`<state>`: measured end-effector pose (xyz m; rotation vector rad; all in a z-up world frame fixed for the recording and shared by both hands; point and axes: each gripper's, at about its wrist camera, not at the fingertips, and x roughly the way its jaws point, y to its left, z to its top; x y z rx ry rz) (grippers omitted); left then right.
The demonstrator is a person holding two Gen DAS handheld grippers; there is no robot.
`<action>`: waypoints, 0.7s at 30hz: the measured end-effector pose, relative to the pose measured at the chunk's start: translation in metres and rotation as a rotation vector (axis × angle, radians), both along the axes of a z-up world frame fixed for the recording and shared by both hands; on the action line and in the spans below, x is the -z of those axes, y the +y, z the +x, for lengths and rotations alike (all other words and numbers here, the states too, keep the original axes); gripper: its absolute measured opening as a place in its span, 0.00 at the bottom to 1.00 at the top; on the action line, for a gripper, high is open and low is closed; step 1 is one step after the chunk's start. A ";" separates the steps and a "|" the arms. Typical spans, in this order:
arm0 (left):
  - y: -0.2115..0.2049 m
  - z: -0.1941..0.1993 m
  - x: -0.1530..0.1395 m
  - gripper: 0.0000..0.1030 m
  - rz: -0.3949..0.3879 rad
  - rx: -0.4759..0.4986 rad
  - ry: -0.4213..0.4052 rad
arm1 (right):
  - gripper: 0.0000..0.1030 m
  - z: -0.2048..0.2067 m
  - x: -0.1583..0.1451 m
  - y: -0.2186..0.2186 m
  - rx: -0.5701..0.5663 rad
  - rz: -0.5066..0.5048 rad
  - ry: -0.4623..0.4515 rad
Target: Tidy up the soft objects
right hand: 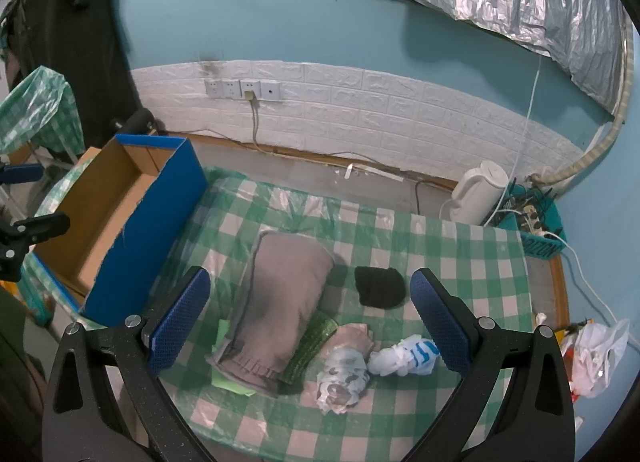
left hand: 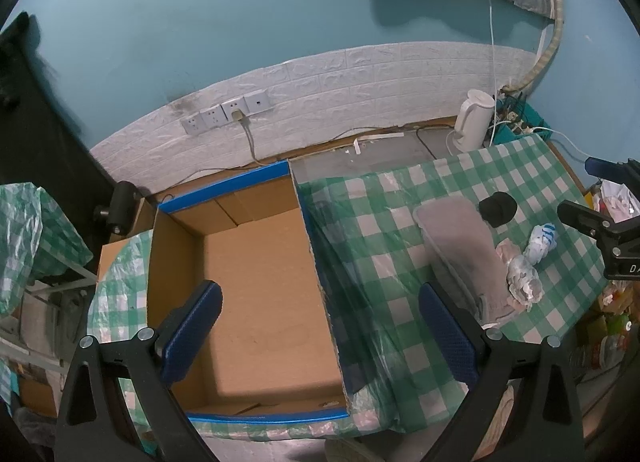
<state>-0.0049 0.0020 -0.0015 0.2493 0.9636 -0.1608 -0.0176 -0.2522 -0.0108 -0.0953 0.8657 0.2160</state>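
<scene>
Fingers of the left gripper (left hand: pixel 320 336) spread wide, holding nothing, above the cardboard box (left hand: pixel 256 286). Right gripper (right hand: pixel 310 320) likewise gapes empty over the grey pillow (right hand: pixel 280 302) and black sock (right hand: pixel 380 287).

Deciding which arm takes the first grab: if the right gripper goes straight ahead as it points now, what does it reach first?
Probably the grey folded cloth lying between the open right gripper fingers' line, with the green sparkly piece beside it. Depth is unclear.

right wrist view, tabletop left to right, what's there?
Open cardboard box with blue sides → folded grey-pink towel → black knit hat → white electric kettle → teal plastic basket of cables. Small rolled items near the front skipped: they overlap.
</scene>
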 end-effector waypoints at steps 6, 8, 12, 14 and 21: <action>-0.002 -0.001 0.001 0.97 0.000 0.001 0.001 | 0.97 0.000 0.000 0.000 -0.001 -0.001 0.001; -0.002 0.000 0.001 0.97 0.000 0.000 0.002 | 0.97 0.000 0.000 0.001 0.000 -0.002 0.002; -0.002 -0.001 0.001 0.97 0.000 0.001 0.002 | 0.97 0.001 0.000 0.001 0.000 -0.003 0.002; -0.002 0.000 0.001 0.97 0.001 0.000 0.002 | 0.97 0.001 0.001 0.001 -0.001 -0.003 0.004; -0.002 -0.001 0.001 0.97 0.000 0.000 0.003 | 0.97 0.001 0.001 0.002 -0.001 -0.004 0.005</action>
